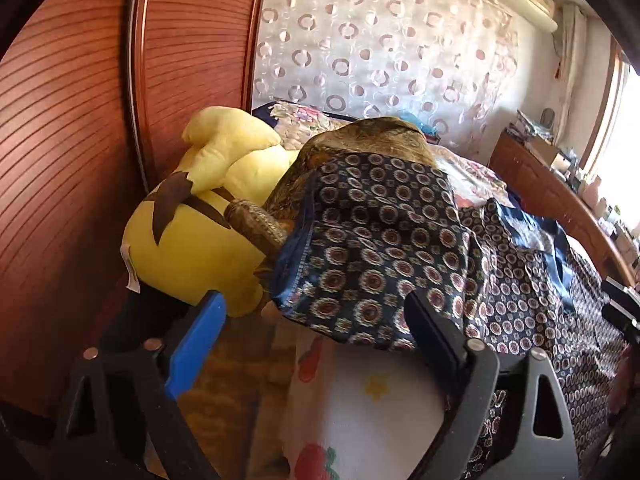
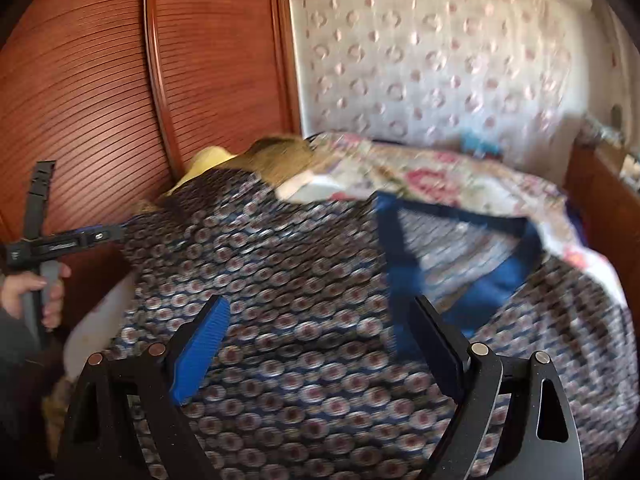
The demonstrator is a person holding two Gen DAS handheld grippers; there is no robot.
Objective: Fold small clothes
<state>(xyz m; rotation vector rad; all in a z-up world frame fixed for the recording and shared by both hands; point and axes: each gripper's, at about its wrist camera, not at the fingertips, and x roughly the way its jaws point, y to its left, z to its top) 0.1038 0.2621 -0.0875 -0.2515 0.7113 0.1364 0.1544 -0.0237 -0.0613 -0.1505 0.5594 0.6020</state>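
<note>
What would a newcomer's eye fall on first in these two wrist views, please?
Most likely the big yellow plush toy, lying at the left against the reddish slatted wardrobe. Next comes the dark blue medallion-print garment, spread over the bed and draped over a brown patterned heap beside the toy. Both the left gripper and the right gripper stand open over the cloth, holding nothing.

left wrist cam is looking forward and down along its fingers, sitting close over the patterned garment (image 1: 380, 248) on the bed, facing the wardrobe (image 1: 80, 140) and curtain (image 1: 380, 40). right wrist cam is facing the same way, blurred, sharing garment, wardrobe and curtain.
</note>
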